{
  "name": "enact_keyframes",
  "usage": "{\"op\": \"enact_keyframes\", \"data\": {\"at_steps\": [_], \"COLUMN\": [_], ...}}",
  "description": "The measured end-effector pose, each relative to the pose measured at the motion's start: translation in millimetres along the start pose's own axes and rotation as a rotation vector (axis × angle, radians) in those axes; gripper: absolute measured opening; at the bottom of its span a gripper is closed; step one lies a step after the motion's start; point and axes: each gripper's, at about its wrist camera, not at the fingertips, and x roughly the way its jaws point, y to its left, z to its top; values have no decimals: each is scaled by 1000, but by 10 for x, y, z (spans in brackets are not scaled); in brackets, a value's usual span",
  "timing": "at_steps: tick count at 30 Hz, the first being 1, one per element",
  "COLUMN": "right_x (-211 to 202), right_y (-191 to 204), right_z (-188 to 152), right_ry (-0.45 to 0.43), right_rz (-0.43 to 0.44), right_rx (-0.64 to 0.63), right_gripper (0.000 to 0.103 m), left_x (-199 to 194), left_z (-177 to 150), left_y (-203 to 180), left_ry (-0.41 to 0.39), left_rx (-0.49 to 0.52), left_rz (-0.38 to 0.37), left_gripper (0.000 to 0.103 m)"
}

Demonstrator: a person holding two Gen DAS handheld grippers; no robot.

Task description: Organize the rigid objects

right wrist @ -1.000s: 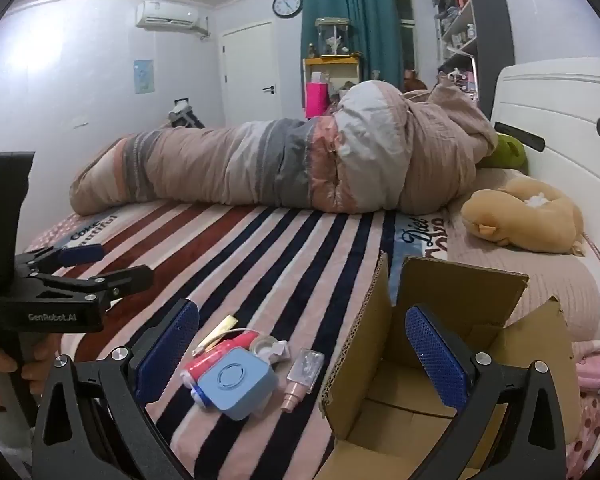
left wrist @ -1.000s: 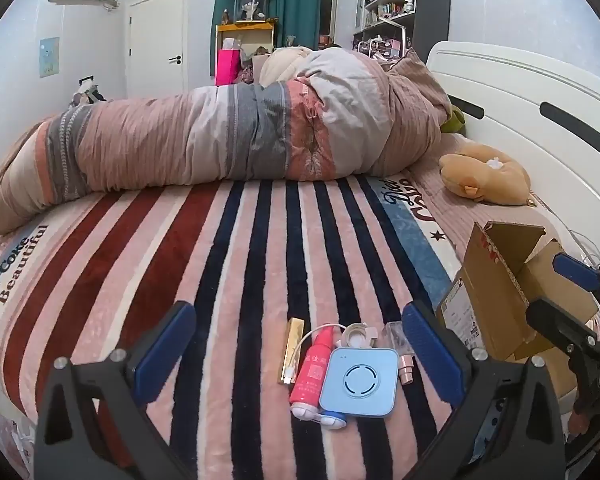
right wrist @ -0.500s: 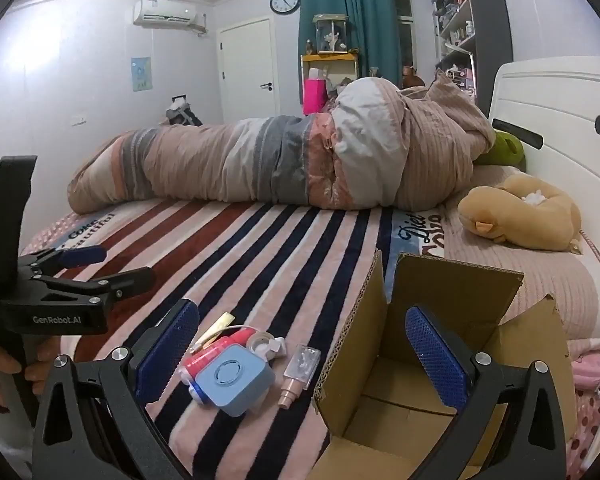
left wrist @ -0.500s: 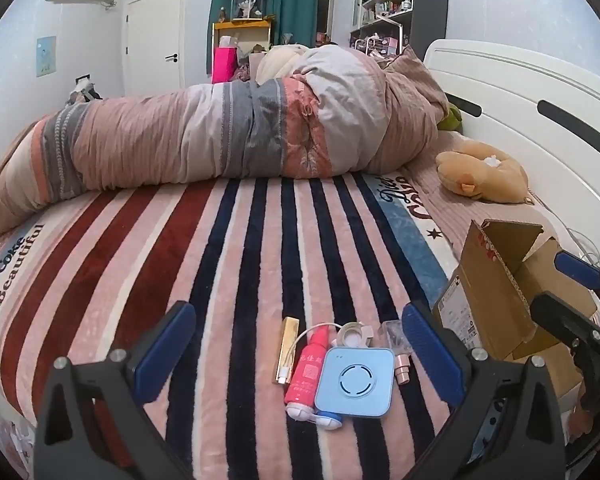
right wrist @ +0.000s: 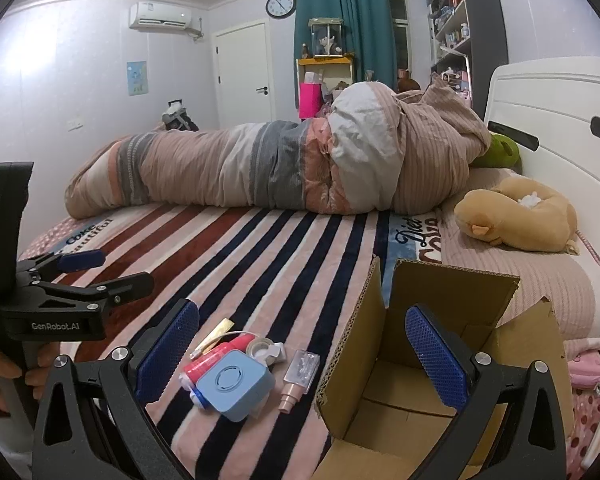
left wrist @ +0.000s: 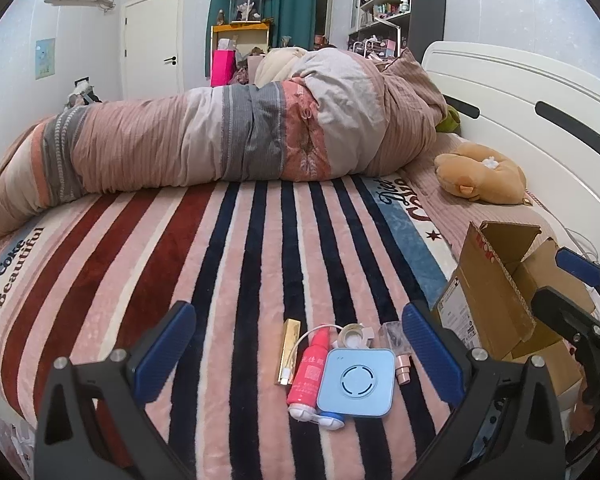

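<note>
A small pile lies on the striped blanket: a light blue square box point(left wrist: 355, 383) point(right wrist: 235, 385), a red bottle point(left wrist: 309, 372) point(right wrist: 216, 358), a gold tube point(left wrist: 288, 350), a tape roll point(left wrist: 353, 334) point(right wrist: 260, 347) and a clear spray bottle point(left wrist: 398, 346) point(right wrist: 300, 376). An open cardboard box point(left wrist: 496, 300) point(right wrist: 428, 364) stands right of the pile. My left gripper point(left wrist: 300, 354) is open, just above and around the pile. My right gripper point(right wrist: 300, 356) is open, one finger beside the pile and one over the cardboard box. Both are empty.
A rolled striped duvet point(left wrist: 228, 140) lies across the far side of the bed. A tan plush toy point(left wrist: 480, 176) rests near the white headboard point(left wrist: 540, 112). The left gripper's body shows at the left of the right wrist view point(right wrist: 60, 304).
Both grippers have shifted slightly; the pile sits a little further left and lower in the left view. The objects themselves have not moved.
</note>
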Motion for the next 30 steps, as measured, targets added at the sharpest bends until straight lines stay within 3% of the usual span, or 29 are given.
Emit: {"op": "enact_keyframes", "data": {"at_steps": [30], "right_x": [-189], "right_y": [-1], "right_z": [-26], "right_ry": [-18], "right_rz": [0], "right_rx": [5], "right_gripper": [103], "left_x": [-61], "left_z": [-67], "left_y": [-68], "left_ry": [-1], "left_rx": [7], "left_rz": [0], "left_gripper": [103]}}
